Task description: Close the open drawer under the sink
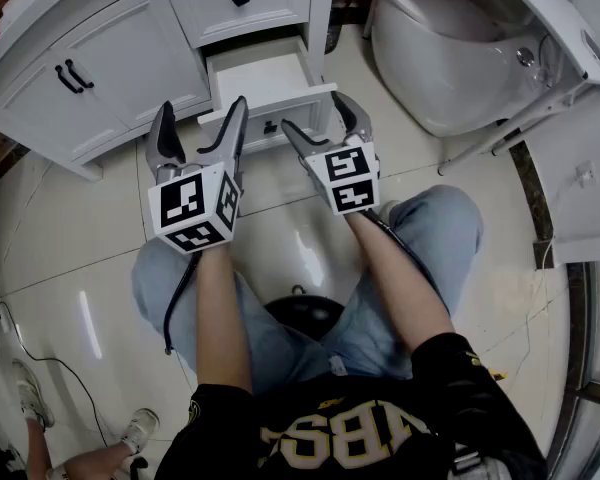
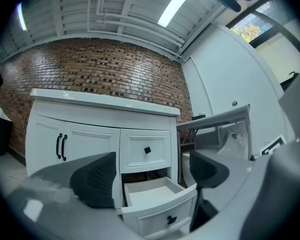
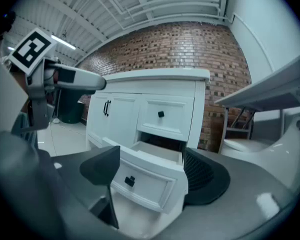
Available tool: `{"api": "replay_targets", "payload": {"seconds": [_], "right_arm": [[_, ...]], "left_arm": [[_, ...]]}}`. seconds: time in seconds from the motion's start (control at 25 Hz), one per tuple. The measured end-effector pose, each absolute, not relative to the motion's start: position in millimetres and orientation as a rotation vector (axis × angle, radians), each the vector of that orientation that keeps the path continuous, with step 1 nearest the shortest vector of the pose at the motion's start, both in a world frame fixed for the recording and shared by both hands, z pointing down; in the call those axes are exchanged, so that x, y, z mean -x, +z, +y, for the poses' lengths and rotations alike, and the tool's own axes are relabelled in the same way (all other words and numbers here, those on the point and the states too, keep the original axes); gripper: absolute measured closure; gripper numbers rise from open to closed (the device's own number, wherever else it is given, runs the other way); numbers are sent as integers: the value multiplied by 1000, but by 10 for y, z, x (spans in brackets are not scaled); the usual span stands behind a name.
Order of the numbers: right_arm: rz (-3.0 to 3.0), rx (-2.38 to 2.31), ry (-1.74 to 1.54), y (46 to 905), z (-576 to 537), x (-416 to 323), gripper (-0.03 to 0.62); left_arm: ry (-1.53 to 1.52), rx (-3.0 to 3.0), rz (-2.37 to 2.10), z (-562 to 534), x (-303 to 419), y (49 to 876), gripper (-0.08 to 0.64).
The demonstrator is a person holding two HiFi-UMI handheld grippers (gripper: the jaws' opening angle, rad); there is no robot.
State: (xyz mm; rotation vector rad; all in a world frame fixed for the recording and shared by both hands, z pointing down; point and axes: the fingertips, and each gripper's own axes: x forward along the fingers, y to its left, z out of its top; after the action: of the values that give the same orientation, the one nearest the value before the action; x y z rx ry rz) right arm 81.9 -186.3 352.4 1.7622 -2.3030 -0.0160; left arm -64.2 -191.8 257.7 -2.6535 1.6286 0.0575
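The white vanity (image 1: 100, 68) has its lower drawer (image 1: 265, 76) pulled out, empty inside, with a black knob (image 1: 270, 127) on its front. Both grippers hover just in front of it. My left gripper (image 1: 202, 118) is open at the drawer's left corner, holding nothing. In the left gripper view the drawer (image 2: 155, 194) shows between and beyond the dark pads (image 2: 97, 179). My right gripper (image 1: 318, 118) is open wide. In the right gripper view its jaws straddle the drawer front (image 3: 145, 176) with the knob (image 3: 130, 181) between them; contact is not clear.
A shut upper drawer (image 1: 240, 0) sits above the open one, and double doors (image 1: 75, 78) with black handles lie to its left. A white toilet (image 1: 450, 48) stands to the right, beside a white folding stand (image 1: 570, 118). The person's knees (image 1: 420, 228) are close behind the grippers.
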Motion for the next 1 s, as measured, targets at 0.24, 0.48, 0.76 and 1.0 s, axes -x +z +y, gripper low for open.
{"api": "replay_targets", "payload": {"seconds": [0.24, 0.48, 0.76, 1.0], "right_arm": [[-2315, -1736, 377, 4266, -2145, -827, 204], [-2360, -1694, 723, 4805, -2364, -663, 244], [-2498, -1692, 1307, 5063, -2500, -420, 307], [-2606, -1743, 1915, 5120, -2657, -382, 419]], "left_arm": [[23, 2642, 1673, -2171, 738, 2646, 91], [43, 2657, 1714, -2390, 725, 2720, 94], [6, 2677, 1739, -2583, 674, 2888, 97], [-20, 2658, 1758, -2704, 650, 2963, 107]]}}
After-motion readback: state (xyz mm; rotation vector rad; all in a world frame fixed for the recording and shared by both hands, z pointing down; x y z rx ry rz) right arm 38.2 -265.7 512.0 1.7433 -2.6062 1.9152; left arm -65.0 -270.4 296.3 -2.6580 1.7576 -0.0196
